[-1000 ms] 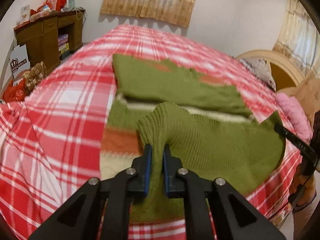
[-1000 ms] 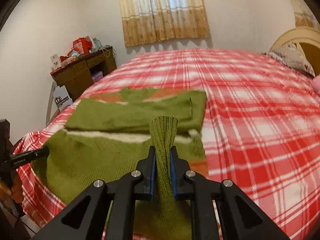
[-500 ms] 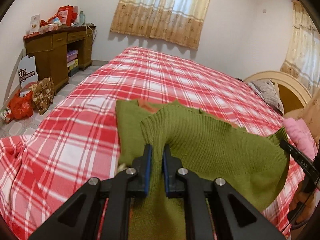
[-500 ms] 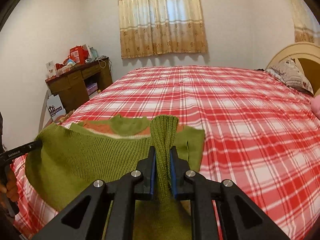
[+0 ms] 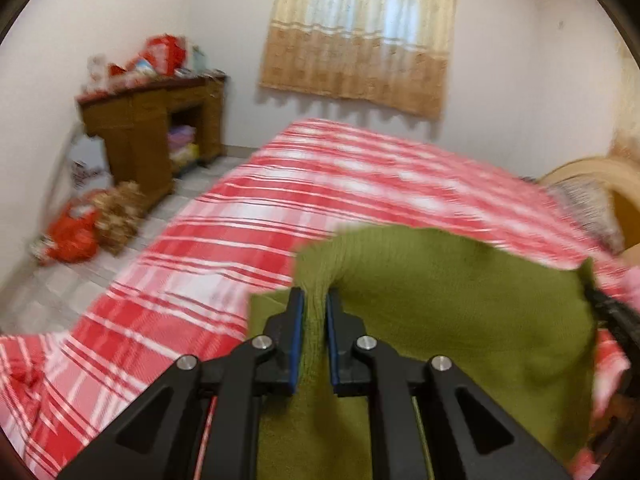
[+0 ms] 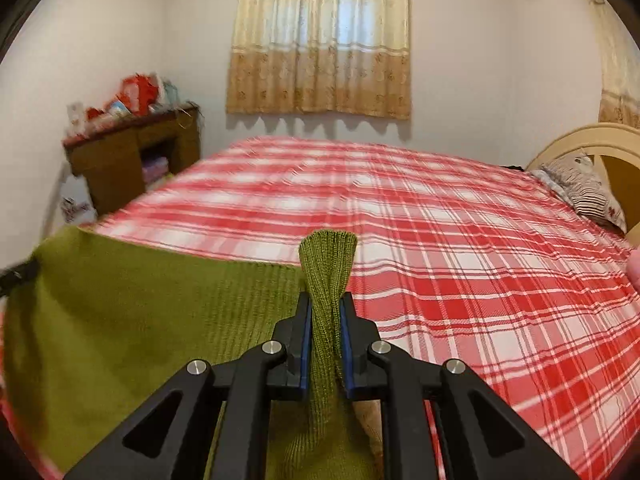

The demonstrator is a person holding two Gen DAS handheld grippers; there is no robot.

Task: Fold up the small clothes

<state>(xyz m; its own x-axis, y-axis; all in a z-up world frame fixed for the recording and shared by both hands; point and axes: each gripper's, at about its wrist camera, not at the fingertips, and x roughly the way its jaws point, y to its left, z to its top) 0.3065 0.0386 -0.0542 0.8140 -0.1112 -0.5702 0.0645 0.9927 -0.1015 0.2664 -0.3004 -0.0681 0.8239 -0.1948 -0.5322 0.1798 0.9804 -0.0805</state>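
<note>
At the left edge of the left wrist view, a red bag point(image 5: 74, 236) and a brown bundle point(image 5: 120, 214) lay on the tiled floor below a wooden desk point(image 5: 140, 132); the right wrist view hid that floor behind the bed and showed only the desk point(image 6: 120, 160) itself. Red packages point(image 5: 160, 54) were heaped on its top, and its open shelf held stacked items too blurred to name. Further right, a tan curtain point(image 5: 360, 36) hung over the window on the far wall.

The red plaid bedspread point(image 5: 200, 248) filled the middle of both views. Over it the green sweater point(image 5: 460, 300) was lifted, its ribbed edge stretched between the two tools and blocking the near part of the bed. The left gripper point(image 5: 315, 300) was clamped on one bunched corner of the knit, its blue-lined fingers point(image 5: 296, 320) pressed against the fabric. In the right wrist view the sweater point(image 6: 140, 312) spread out to the left, where the tip of the left gripper point(image 6: 16, 276) showed at its far corner, and the right gripper point(image 6: 327, 312) pinched the other corner, a ribbed tuft standing up between its jaws. The left wrist view caught the right gripper point(image 5: 612, 312) only as a dark bar at the sweater's right corner.

Only the right wrist view showed clearly the patterned pillow point(image 6: 584, 188) against the curved cream headboard point(image 6: 592, 136); the left wrist view blurred them at its right edge.
</note>
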